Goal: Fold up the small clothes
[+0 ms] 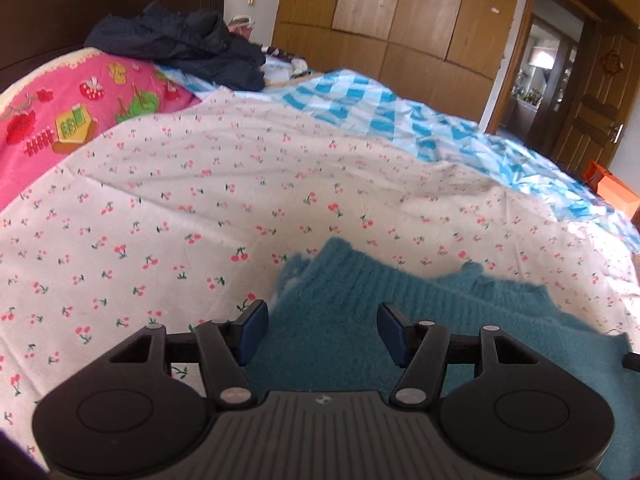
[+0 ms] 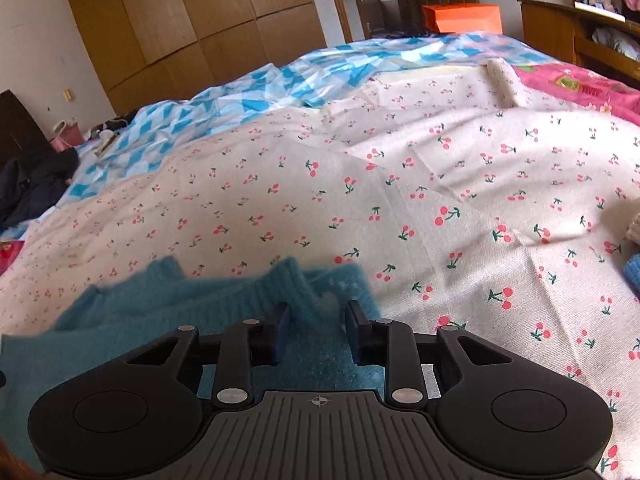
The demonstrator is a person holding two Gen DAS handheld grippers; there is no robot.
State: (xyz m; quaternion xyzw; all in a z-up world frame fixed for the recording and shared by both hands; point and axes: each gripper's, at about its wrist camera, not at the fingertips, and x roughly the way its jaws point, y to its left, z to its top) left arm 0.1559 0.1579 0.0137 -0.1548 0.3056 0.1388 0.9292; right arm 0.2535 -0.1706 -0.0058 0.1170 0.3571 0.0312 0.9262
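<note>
A small teal knitted sweater [image 1: 340,312] lies on the cherry-print sheet [image 1: 200,200] of the bed. My left gripper [image 1: 322,330] is open, its blue pads either side of the sweater's left corner, just above the knit. In the right wrist view the same sweater [image 2: 200,308] lies at the lower left. My right gripper [image 2: 316,330] is open with a narrower gap, over the sweater's right corner near its ribbed edge [image 2: 288,280]. Nothing is held by either gripper.
A dark jacket [image 1: 180,44] lies at the bed's head beside a pink printed quilt [image 1: 80,108]. A blue-and-white checked cover [image 1: 400,112] lies beyond the sheet. A blue knit item [image 2: 632,276] shows at the right edge. A wooden wardrobe [image 1: 400,12] and an orange box [image 2: 460,16] stand beyond the bed.
</note>
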